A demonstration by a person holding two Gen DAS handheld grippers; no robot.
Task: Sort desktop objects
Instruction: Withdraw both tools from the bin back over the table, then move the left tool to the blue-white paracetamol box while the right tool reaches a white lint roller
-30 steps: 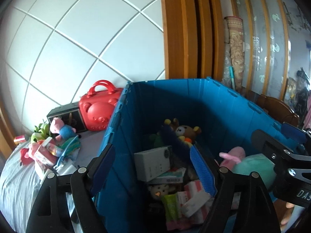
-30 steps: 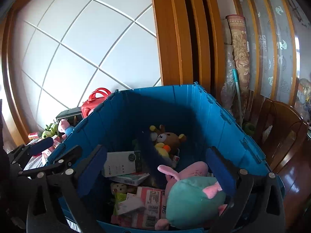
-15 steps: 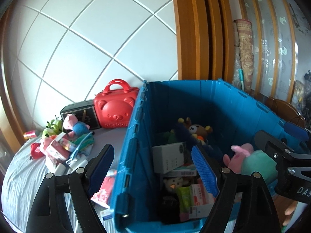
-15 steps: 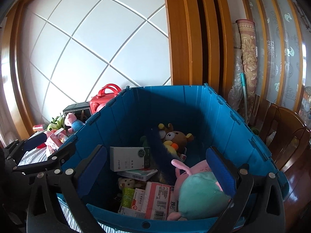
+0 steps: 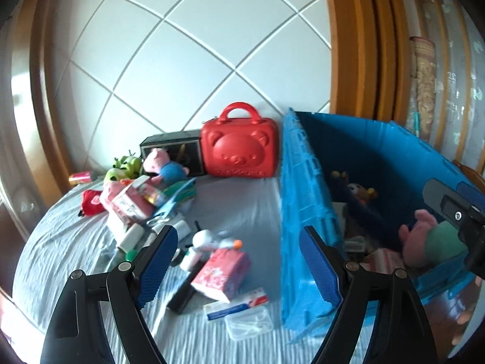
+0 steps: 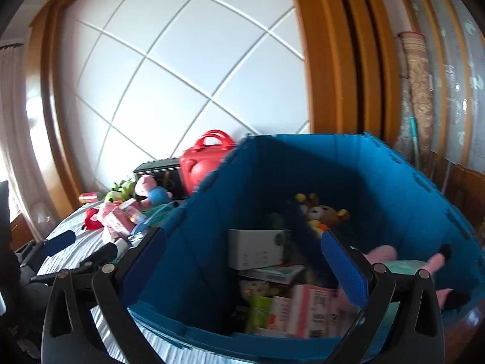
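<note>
A blue crate (image 5: 306, 212) stands beside a red bear-faced case (image 5: 239, 154) on a grey-white striped cloth (image 5: 236, 206).

Toy pile (image 5: 142, 194) left of crate (image 5: 306, 212); case (image 5: 239, 148) behind, seemingly touching it.

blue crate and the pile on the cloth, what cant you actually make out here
- Blue crate floor, right wrist view: covered by boxes and plush toys.
- Print on the white box, right wrist view: too small and blurred.
- Clear plastic case, left wrist view: contents blurred.
- Green plush, left wrist view: partly hidden behind the right gripper's body.
- Black box, left wrist view: front blocked by the pink pig toy.
</note>
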